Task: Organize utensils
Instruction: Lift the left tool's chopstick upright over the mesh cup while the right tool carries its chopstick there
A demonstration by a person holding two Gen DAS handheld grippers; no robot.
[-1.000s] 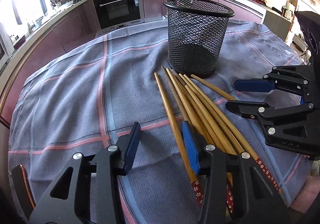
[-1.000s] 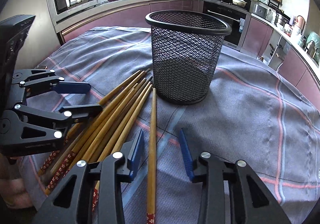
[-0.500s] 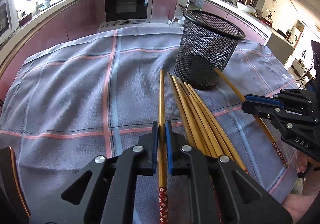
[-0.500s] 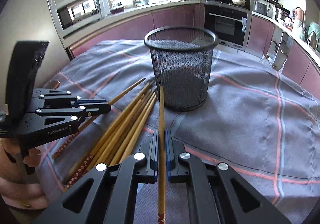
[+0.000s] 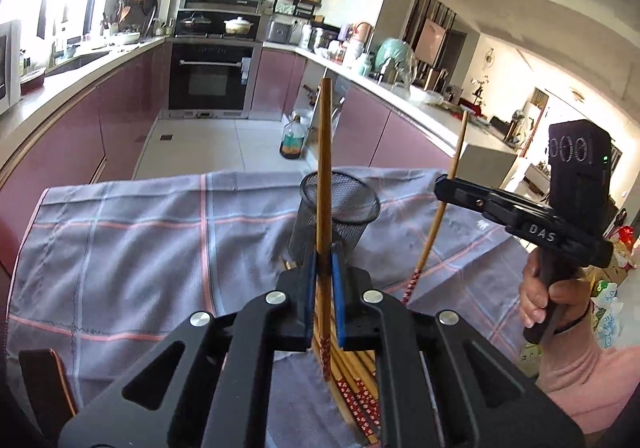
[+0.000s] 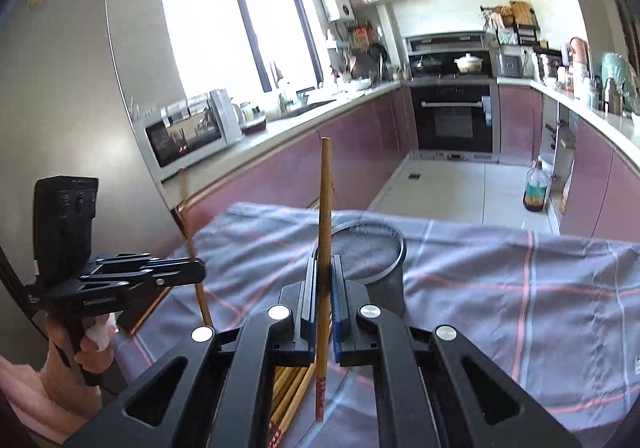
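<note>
- Above the cloth-covered surface (image 5: 120,248), the left tool (image 5: 320,280) is clamped narrow on one chopstick (image 5: 324,176). A second ago its blue pads stood wide over the pile with nothing between them.
- The right tool (image 6: 322,288) has made the same change: it is now closed tight on a second chopstick (image 6: 325,216), where before it was apart and empty.
- Both sticks now stand steeply, plain tips up and patterned red ends hanging below the pads, clear of the cloth. Half a second ago they lay flat.
- Each tool shows in the other's view, gripped by a hand (image 5: 540,296), so the two pickups rose side by side.
- The black mesh cup (image 5: 336,208) stands upright just beyond both tools, mouth open and apparently with no sticks in it.
- The remaining chopsticks (image 5: 356,380) still lie bundled on the cloth below, beside the cup.
- Judged from this, the grasp and lift are done. What is left is carrying each stick over the rim and dropping it in, then returning for the bundle.
</note>
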